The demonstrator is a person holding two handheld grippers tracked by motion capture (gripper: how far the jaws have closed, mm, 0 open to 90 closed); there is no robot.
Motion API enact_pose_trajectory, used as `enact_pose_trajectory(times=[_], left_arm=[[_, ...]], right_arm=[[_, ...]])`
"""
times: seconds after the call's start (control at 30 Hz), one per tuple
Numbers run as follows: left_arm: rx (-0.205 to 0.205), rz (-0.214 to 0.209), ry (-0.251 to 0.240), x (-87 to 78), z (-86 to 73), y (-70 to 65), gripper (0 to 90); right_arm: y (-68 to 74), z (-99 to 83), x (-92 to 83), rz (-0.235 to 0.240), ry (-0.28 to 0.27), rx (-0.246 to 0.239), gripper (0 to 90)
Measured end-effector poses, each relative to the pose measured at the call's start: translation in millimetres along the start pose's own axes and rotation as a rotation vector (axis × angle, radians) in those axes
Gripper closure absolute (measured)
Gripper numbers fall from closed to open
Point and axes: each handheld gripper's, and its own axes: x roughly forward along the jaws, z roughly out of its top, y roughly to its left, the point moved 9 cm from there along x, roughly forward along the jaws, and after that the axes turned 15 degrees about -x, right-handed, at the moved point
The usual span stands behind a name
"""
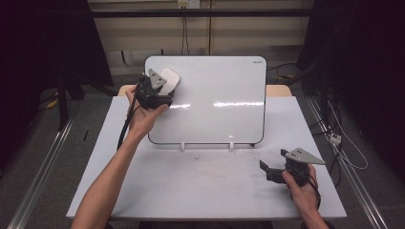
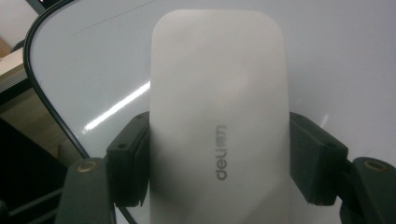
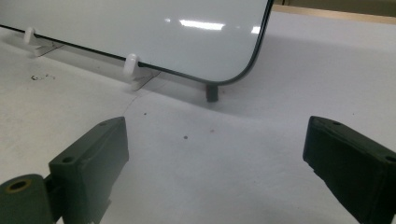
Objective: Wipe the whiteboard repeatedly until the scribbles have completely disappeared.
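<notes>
Jaws of left gripper clamp smooth rounded white eraser; right gripper gapes.

The white eraser carries grey "deli" lettering, lower centre of the left gripper view. The whiteboard's corner mark is too small to read.

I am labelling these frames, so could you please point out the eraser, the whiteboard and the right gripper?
eraser (image 2: 219,93), left gripper view, middle of its white top face.
whiteboard (image 1: 224,81), high view, bare centre of its writing surface.
right gripper (image 1: 265,171), high view, midway between its open jaw tips.
</notes>
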Motion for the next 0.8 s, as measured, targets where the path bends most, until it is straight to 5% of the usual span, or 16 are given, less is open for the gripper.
enact_pose_trajectory(times=[0.27, 0.63, 0.8], left_arm=[[-0.051, -0.048, 0.002, -3.1, -0.4, 4.1, 31.2], [-0.051, -0.065, -0.045, -21.8, 4.1, 4.7, 31.2], [-0.093, -0.073, -0.062, -27.0, 1.1, 9.3, 31.2]], right_arm=[[-0.1, 1.0, -3.0, -0.009, -0.005, 0.003, 6.7], [0.9, 1.1, 0.3, -0.007, 0.001, 0.006, 6.8], [2.4, 2.7, 0.5, -0.001, -0.006, 0.000, 6.8]])
